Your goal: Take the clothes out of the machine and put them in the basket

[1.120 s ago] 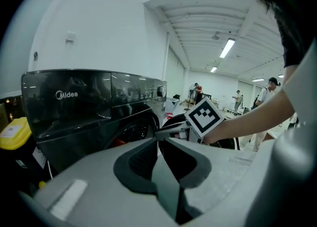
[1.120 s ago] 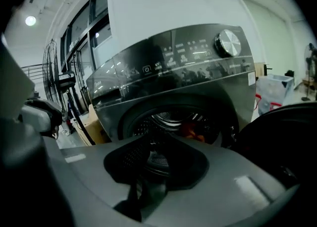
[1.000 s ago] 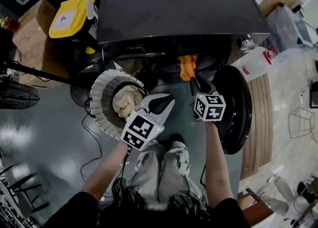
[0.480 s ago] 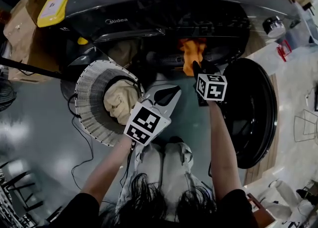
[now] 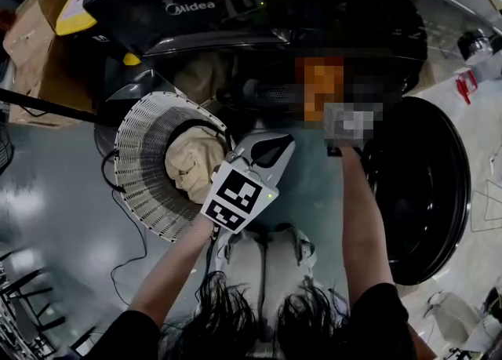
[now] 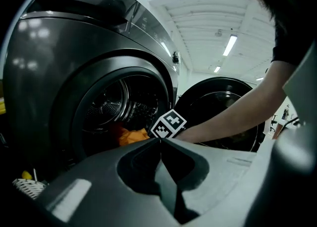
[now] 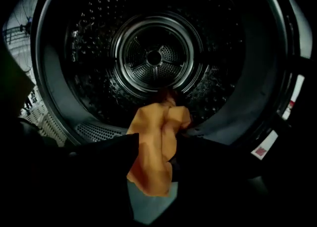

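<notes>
Gripping orange cloth (image 7: pixel 148 171) at machine (image 7: pixel 153 58) mouth with right gripper (image 7: pixel 152 144), left gripper (image 6: pixel 159 141) closed and empty, beige clothes (image 5: pixel 192 164) already in basket (image 5: pixel 140 194).

box (image 5: pixel 31 17): cardboard, far left, beside yellow lid (image 5: pixel 72 12) | bar (image 5: pixel 47 106): black, slanting below the box | cable (image 5: pixel 147 234): black, looped on glossy grey floor (image 5: pixel 47 201) | tin (image 5: pixel 473 41): round, far right, red object (image 5: pixel 468 84) just below | ceiling lights (image 6: pixel 230 45): lit strips
</notes>
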